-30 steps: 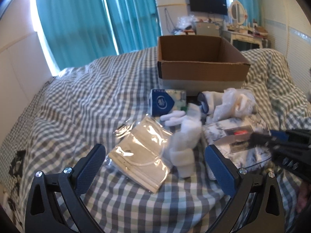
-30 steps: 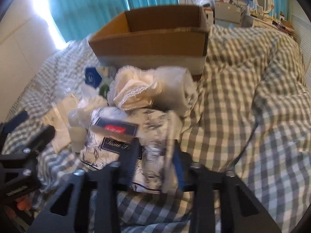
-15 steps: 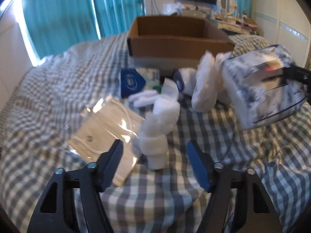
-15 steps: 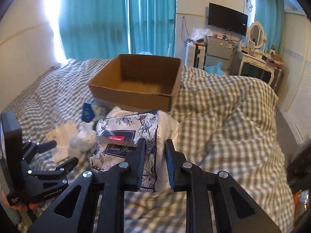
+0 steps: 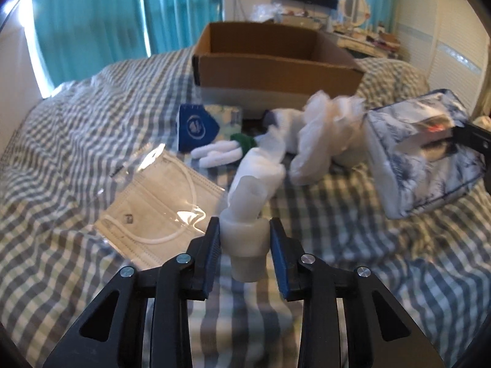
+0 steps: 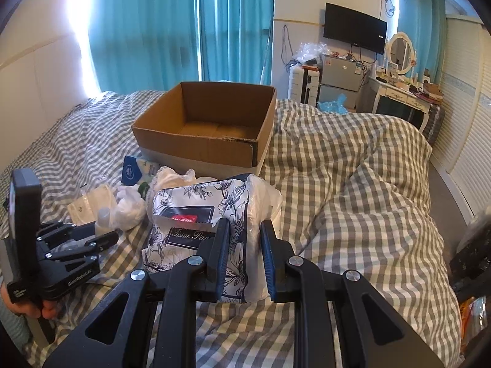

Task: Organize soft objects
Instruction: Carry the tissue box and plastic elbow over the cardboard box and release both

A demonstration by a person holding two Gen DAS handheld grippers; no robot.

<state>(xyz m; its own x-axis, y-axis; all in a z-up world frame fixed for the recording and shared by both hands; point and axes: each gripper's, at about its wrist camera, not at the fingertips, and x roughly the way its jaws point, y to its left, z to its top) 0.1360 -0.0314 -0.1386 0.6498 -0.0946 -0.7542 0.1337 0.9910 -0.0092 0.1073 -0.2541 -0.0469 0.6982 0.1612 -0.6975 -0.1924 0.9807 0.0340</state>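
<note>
1. Right tool (image 6: 244, 256): jaws closed on the end of a floral tissue pack (image 6: 196, 224), held up off the bed (image 6: 353, 184). The grip sits on the soft wrapper edge only.
2. Left tool (image 5: 244, 245): jaws narrowed around a small white plastic bottle (image 5: 245, 239). Pads look to be touching its sides, but I can't tell whether it is squeezed firm. The bottle's neck pokes into a bunched white cloth (image 5: 260, 165).
3. Risk, right: the pack hangs from one end and the wrapper is slick, so it could slide or tear out on the way to the cardboard box (image 6: 208, 122).
4. Risk, left: the bottle is smooth and round, so it may pop out or tip if lifted with a light squeeze. The cloth may drag along with it.
5. Risk, both: the two tools work near each other, so the swinging pack could bump the left one.
6. Box sits open at the far side of the bed and looks empty.
7. Still loose on the bed near the left tool: bagged face masks (image 5: 159, 202), white gloves (image 5: 218, 153), a blue packet (image 5: 196, 125), a crumpled white bag (image 5: 325, 141).
</note>
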